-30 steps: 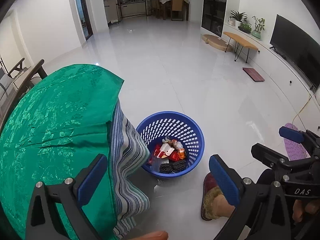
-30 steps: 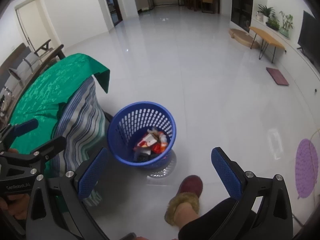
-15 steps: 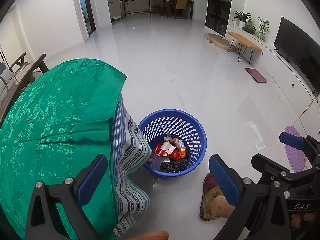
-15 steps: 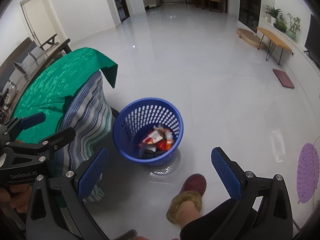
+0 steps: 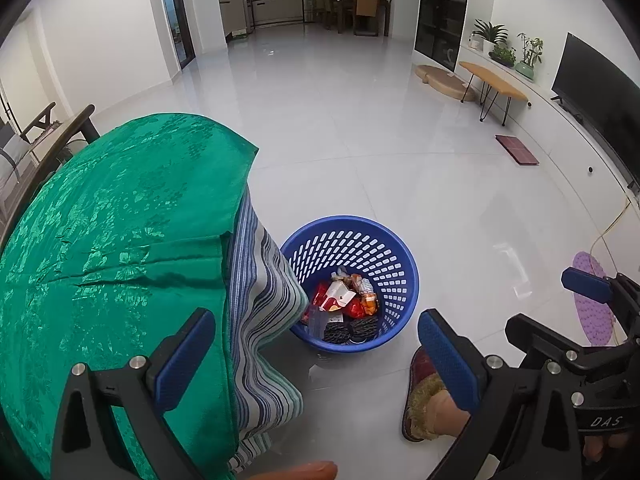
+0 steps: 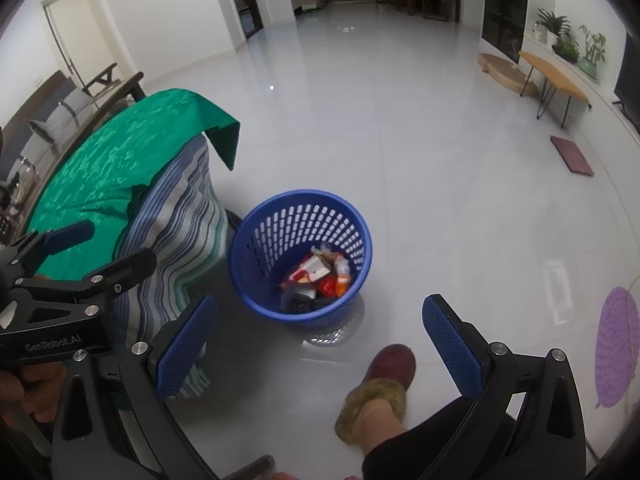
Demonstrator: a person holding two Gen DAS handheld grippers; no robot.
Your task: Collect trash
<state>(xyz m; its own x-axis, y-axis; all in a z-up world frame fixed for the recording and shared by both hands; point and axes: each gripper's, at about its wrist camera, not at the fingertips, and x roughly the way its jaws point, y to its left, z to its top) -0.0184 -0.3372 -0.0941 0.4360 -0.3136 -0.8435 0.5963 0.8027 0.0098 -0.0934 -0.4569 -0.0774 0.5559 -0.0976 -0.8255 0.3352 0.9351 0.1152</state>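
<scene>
Left gripper: jaws wide apart, held nothing, above the table's edge.
Right gripper: jaws wide apart, held nothing.
Blue basket: stood on the floor beside the table's corner.
Trash: wrappers lay in the basket's bottom.
Table: draped in green cloth.

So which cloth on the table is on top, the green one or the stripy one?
The green cloth is on top. It covers the tabletop, and the striped cloth only peeks out beneath its edge, hanging down beside the blue basket.
</scene>
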